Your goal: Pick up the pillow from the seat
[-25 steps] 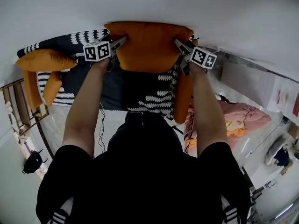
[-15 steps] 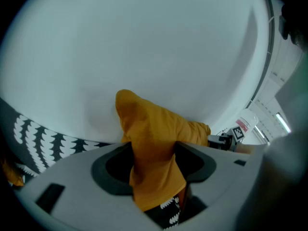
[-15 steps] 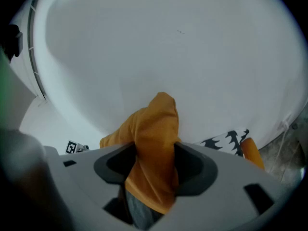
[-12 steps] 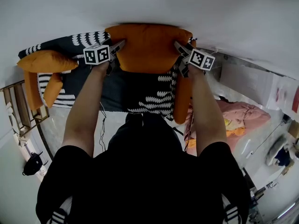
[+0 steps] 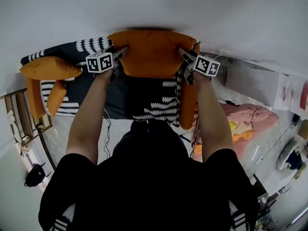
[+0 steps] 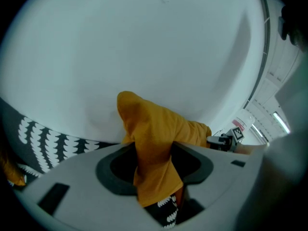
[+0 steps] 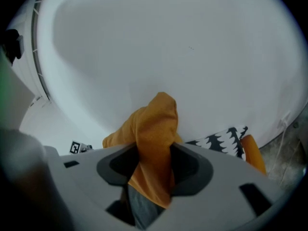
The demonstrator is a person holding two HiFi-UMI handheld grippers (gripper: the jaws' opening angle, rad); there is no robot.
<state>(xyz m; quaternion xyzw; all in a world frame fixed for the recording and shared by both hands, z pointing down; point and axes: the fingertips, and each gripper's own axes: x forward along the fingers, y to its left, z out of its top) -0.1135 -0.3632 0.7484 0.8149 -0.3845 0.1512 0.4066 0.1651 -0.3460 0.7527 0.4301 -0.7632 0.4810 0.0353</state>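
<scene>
Closest in, each gripper view shows orange fabric bunched between the jaws. The left gripper (image 5: 121, 51) and the right gripper (image 5: 183, 53) are both closing, almost together now, and each pinches one side corner of the pillow (image 5: 152, 52). I judge the hold is more on cover cloth than on filling. So I'd let both squeezes finish, then raise the two sides evenly so neither corner slips and the pillow doesn't twist. It appears to stand upright at the back of the seat (image 5: 144, 93), against the white wall (image 5: 154, 4), so I'd draw it slightly toward me as it rises. My left forearm (image 5: 91, 114) and right forearm (image 5: 209, 114) reach forward, roughly parallel. The grippers angle inward at the pillow's two edges.
</scene>
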